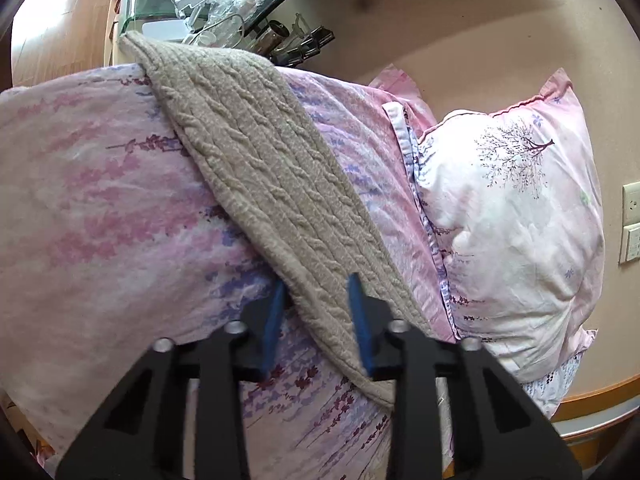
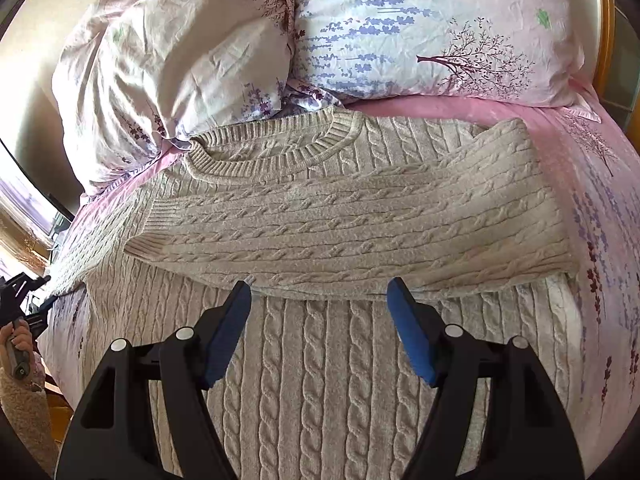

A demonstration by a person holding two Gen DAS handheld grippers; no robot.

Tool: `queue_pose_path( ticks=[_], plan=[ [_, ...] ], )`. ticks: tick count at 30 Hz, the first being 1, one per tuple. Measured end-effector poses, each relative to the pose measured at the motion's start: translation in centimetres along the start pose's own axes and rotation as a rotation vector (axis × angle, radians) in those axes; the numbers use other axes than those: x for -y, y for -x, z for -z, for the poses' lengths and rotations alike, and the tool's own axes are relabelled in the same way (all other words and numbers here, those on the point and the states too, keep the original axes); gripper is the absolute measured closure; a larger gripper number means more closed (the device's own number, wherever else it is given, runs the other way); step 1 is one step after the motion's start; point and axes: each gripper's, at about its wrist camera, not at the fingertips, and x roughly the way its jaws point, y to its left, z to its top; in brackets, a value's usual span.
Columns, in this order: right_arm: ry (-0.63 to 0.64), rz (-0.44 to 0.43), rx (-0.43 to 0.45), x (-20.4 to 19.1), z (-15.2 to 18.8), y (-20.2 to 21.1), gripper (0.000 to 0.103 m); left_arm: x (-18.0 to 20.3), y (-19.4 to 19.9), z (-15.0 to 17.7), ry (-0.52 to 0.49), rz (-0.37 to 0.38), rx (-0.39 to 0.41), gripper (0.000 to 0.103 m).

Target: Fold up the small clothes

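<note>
**A:** Lying flat on a bed, a beige cable-knit sweater [image 2: 320, 380] fills most of the right wrist view. Its ribbed round collar [image 2: 276, 148] points toward two floral pillows [image 2: 400, 28] at the head of the bed. One long sleeve [image 2: 360, 232] is folded sideways across the chest, its ribbed cuff [image 2: 148, 236] ending near the sweater's left edge in this view.

**B:** And the bedding under it?

**A:** A pink sheet printed with lavender sprigs [image 2: 600, 200] — it shows on both sides of the sweater.

**B:** What is the right gripper doing?

**A:** The right gripper [image 2: 320, 300], black with blue pads, hovers above the sweater's body, just below the folded sleeve. Its jaws stand wide apart and hold nothing.

**B:** And the left one?

**A:** The left gripper [image 1: 318, 292] has its jaws spread too. Through its camera, a long strip of the same knit [image 1: 260, 168] runs diagonally across the pink sheet [image 1: 100, 200] and passes between the two blue pads — one pad [image 1: 276, 320] sits beside the fabric's edge, the other [image 1: 360, 320] over it. The pads are not squeezing the fabric. Whether they touch it, I cannot tell.

**B:** Anything else around?

**A:** A floral pillow [image 1: 516, 216] lies to the right of the knit in the left view, and a cluttered glass-topped table [image 1: 168, 4] stands beyond the bed. At the far left edge of the right view, a hand [image 2: 18, 344] holds the other gripper's handle.
</note>
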Motion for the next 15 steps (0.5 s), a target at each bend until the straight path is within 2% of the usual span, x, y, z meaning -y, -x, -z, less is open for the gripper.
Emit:
queue_pose_path(
  ticks=[3, 6, 8, 11, 15],
  plan=[
    [-0.002, -0.009, -0.001, 0.3, 0.2, 0.0, 0.030, -0.5, -0.5, 0.2, 0.049, 0.028, -0.003, 0.097],
    [-0.011, -0.011, 0.009, 0.8, 0.2, 0.3, 0.030, 1.0, -0.2, 0.3, 0.010, 0.037, 0.033, 0.097],
    [-0.023, -0.014, 0.023, 1.3, 0.2, 0.8, 0.030, 2.7, 0.5, 0.7, -0.025, 0.068, 0.058, 0.098],
    [-0.039, -0.015, 0.043, 2.1, 0.1, 1.4, 0.030, 6.4, 1.2, 2.1, -0.108, 0.159, 0.064, 0.098],
    [-0.059, -0.012, 0.062, 3.2, -0.1, 2.0, 0.030, 13.5, 0.9, 6.4, -0.289, 0.292, 0.004, 0.098]
  ],
)
